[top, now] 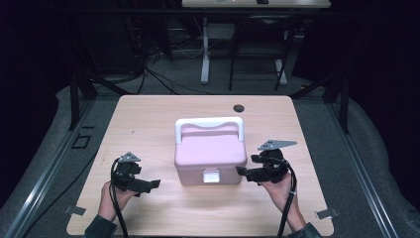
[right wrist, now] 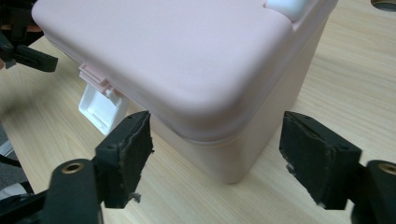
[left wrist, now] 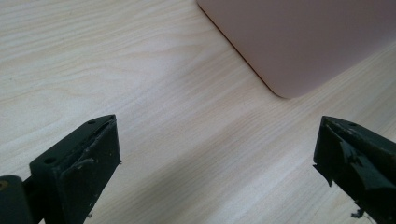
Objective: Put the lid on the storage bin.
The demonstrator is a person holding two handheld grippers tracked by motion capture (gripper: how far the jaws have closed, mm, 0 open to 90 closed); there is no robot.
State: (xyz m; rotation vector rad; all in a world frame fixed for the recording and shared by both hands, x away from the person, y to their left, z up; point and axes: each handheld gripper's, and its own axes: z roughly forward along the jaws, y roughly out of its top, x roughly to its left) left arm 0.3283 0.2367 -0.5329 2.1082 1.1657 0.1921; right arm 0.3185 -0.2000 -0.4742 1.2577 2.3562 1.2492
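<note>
A pink lidded box (top: pixel 210 152) with a white handle (top: pixel 209 123) and a white front latch (top: pixel 211 175) stands in the middle of the wooden table (top: pixel 148 119). My right gripper (top: pixel 241 171) is open at the box's front right corner (right wrist: pixel 224 135), its jaws straddling that corner just below the lid. The latch (right wrist: pixel 100 108) hangs open and tilted outward in the right gripper view. My left gripper (top: pixel 154 184) is open over bare table to the left of the box, whose lower corner (left wrist: pixel 299 46) lies ahead of its jaws. The left gripper (right wrist: pixel 23 46) also appears beyond the box.
A round cable hole (top: pixel 239 107) sits near the table's far edge. Metal brackets (top: pixel 75 210) mark the front corners. A white desk leg (top: pixel 205 49) and dark frames stand on the floor beyond the table.
</note>
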